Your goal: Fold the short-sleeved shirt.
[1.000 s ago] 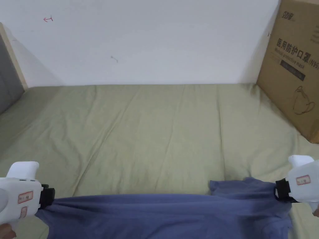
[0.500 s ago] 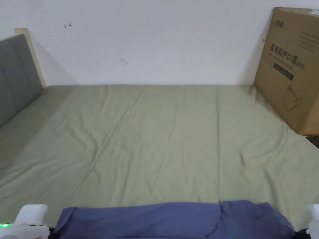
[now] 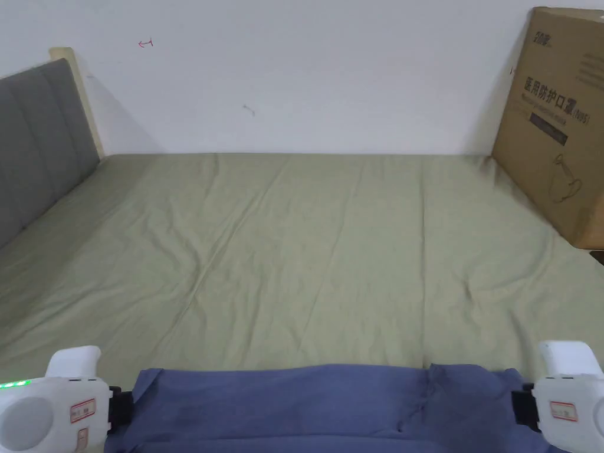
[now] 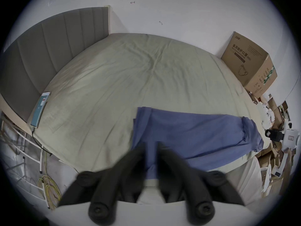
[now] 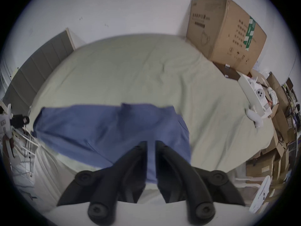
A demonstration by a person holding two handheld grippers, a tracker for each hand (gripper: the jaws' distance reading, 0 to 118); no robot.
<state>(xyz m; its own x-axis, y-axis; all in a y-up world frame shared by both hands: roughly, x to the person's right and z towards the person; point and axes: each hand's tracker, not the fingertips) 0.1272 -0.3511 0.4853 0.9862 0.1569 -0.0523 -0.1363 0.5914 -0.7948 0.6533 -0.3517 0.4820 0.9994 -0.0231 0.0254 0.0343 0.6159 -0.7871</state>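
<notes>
Blue short-sleeved shirt (image 3: 307, 401) lay stretched sideways along the near edge of the bed (image 3: 307, 248), its lower part hanging over the side. Left hand-held gripper (image 4: 150, 148) closed narrow on fabric at one end, right hand-held gripper (image 5: 151, 145) likewise pinching cloth at the other. Held well apart, probably to keep the cloth taut and flat for a clean crease. Cardboard box (image 3: 557, 118) stood clear at the far corner.

Shirt (image 3: 307, 407): plain blue, unpatterned. Bed sheet (image 3: 318, 248): pale olive green. Headboard (image 3: 35, 147), at 9 o'clock: grey, with vertical channels. Cardboard box (image 3: 560, 118), at 2 o'clock: brown with dark print. Wall (image 3: 307, 71): white. Tongs: black jaws, white bodies.
</notes>
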